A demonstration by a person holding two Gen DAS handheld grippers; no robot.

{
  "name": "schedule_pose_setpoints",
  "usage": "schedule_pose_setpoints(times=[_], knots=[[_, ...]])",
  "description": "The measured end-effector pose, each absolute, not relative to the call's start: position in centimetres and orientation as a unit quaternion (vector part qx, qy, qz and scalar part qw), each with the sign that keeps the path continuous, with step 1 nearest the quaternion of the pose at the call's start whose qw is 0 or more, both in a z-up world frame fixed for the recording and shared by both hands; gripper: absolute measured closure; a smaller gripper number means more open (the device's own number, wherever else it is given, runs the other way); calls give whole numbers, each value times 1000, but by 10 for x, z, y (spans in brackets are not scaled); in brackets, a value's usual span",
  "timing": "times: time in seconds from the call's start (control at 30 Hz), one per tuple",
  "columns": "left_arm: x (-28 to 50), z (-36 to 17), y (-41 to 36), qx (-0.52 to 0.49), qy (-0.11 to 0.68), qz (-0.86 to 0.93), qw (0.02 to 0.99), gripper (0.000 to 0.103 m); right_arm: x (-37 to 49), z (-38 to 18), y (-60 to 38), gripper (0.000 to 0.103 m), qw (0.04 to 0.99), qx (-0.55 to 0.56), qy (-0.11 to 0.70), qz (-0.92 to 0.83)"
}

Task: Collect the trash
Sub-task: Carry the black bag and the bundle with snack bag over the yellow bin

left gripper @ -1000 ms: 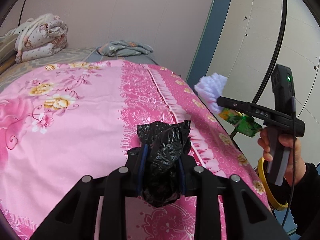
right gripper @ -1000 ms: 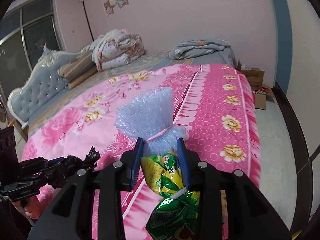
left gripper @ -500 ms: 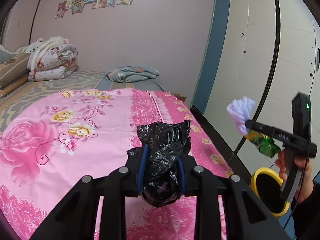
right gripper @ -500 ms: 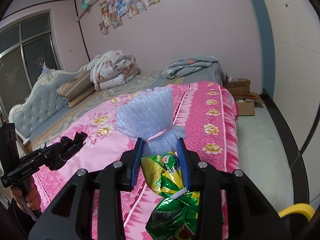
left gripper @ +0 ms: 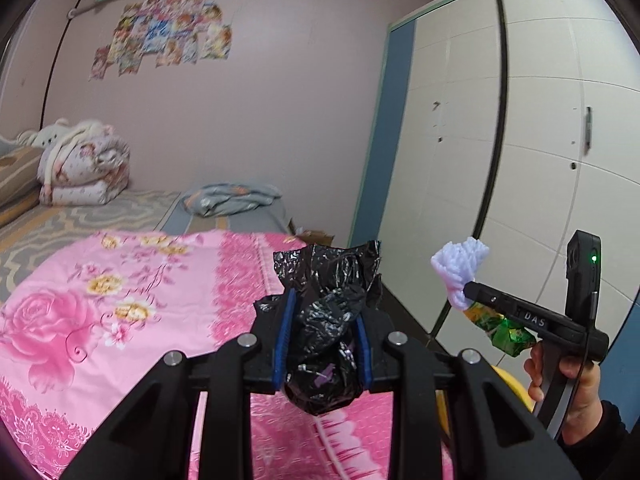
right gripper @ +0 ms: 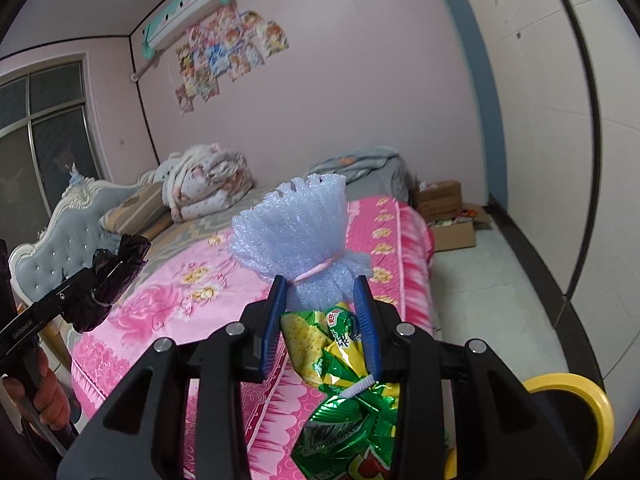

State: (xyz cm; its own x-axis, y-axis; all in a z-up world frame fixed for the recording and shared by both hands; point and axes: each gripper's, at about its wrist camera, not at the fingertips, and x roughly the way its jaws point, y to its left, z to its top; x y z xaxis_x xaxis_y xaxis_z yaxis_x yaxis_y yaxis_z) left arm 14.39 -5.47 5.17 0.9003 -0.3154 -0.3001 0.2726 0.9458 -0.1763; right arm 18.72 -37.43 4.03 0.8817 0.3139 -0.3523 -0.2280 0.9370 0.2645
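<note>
My left gripper (left gripper: 323, 300) is shut on a crumpled black plastic bag (left gripper: 326, 320), held in the air above the foot of the pink bed; it also shows at the left of the right wrist view (right gripper: 108, 280). My right gripper (right gripper: 322, 284) is shut on a bundle of pale purple foam wrap (right gripper: 296, 232) and a green and yellow snack wrapper (right gripper: 344, 380). That gripper and its bundle (left gripper: 460, 272) show at the right of the left wrist view. A yellow-rimmed bin (right gripper: 576, 408) stands on the floor at the lower right, partly hidden behind the right gripper's frame.
The bed with a pink floral cover (left gripper: 120, 300) fills the left. Folded quilts (left gripper: 80, 172) and a grey blanket (left gripper: 232, 200) lie at its far end. A white wardrobe (left gripper: 540, 140) stands on the right. Cardboard boxes (right gripper: 448, 216) sit on the floor by the far wall.
Both grippers have risen and tilted up with their loads still held, so more wall and less bed shows. The yellow bin has come into the right wrist view.
</note>
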Motion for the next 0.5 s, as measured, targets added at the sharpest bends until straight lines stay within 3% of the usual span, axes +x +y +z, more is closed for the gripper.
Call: schedule_pose_setpoints(times=[0.5], knots=[[113, 95, -127, -26, 111, -219, 969, 78, 113, 72, -451, 70, 977, 135, 151, 59]])
